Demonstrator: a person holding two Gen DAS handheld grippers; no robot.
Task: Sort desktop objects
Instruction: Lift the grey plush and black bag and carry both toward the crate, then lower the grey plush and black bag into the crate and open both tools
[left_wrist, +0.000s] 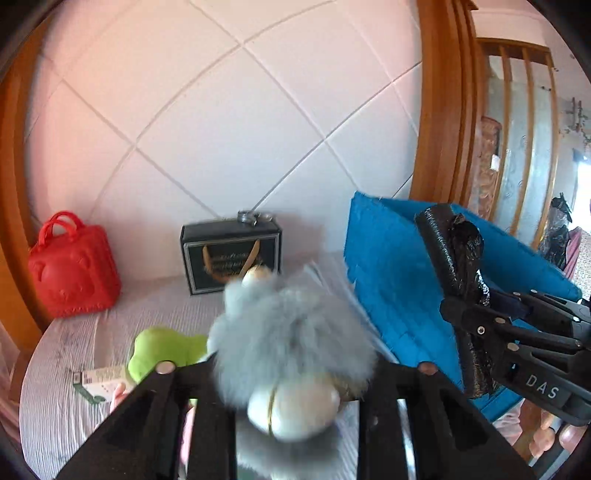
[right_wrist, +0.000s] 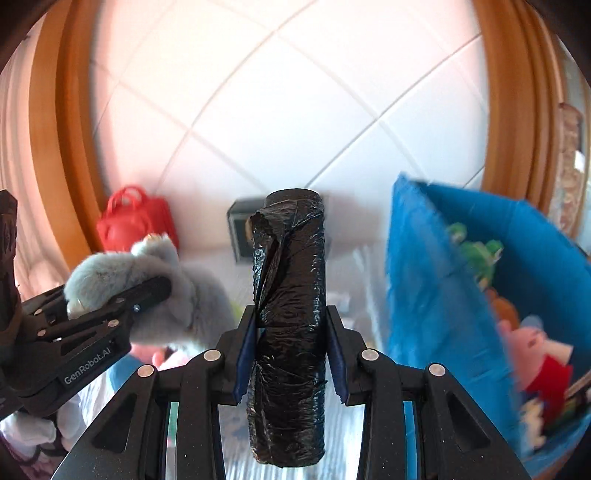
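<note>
My left gripper (left_wrist: 295, 369) is shut on a grey fluffy plush toy (left_wrist: 288, 332) and holds it above the table; it also shows in the right wrist view (right_wrist: 147, 291). My right gripper (right_wrist: 290, 332) is shut on a black roll of bin bags (right_wrist: 288, 325), held upright; the roll also shows in the left wrist view (left_wrist: 454, 295). A blue fabric bin (left_wrist: 391, 280) stands to the right; in the right wrist view the bin (right_wrist: 436, 295) holds several toys, among them a pink pig doll (right_wrist: 535, 354).
A red bear-faced case (left_wrist: 74, 273) and a black box (left_wrist: 229, 254) stand against the tiled wall. A green plush (left_wrist: 159, 350) and a small carton (left_wrist: 99, 380) lie on the striped tablecloth (left_wrist: 55, 387). Wooden frames flank the wall.
</note>
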